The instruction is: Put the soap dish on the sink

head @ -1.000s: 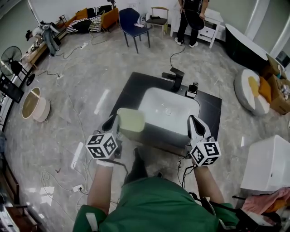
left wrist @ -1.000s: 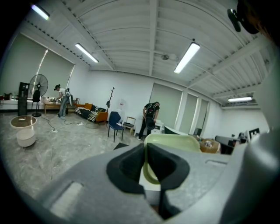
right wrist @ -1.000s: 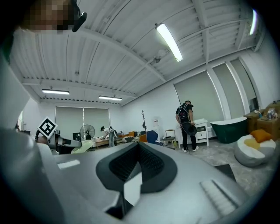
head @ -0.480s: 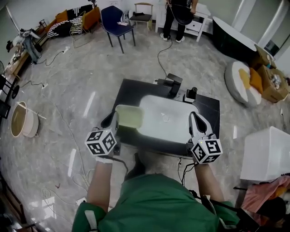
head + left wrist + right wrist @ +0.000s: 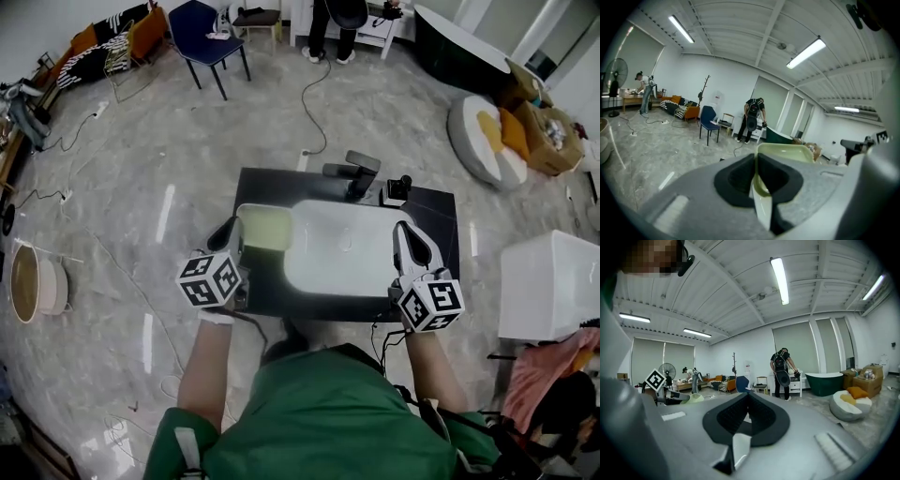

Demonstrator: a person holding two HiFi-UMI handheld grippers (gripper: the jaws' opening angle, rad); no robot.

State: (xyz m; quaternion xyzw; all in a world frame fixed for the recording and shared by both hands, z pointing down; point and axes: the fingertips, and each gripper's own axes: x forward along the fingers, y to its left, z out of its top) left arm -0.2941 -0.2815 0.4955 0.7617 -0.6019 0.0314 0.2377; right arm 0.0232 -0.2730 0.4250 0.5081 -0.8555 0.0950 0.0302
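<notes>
Soap dish (image 5: 265, 228) hollow side up, held level over the left edge of the black counter (image 5: 259, 292), just beside the sink (image 5: 323, 272) left rim; looks near-square, long axis unclear. Faucet (image 5: 353, 172) and dispenser (image 5: 397, 190) at the counter's far edge. Left gripper (image 5: 234, 240) is clamped on the dish's near rim. Right gripper (image 5: 406, 240), pinched closed with nothing in it, is over the sink's right rim. Both forearms are stretched forward.
</notes>
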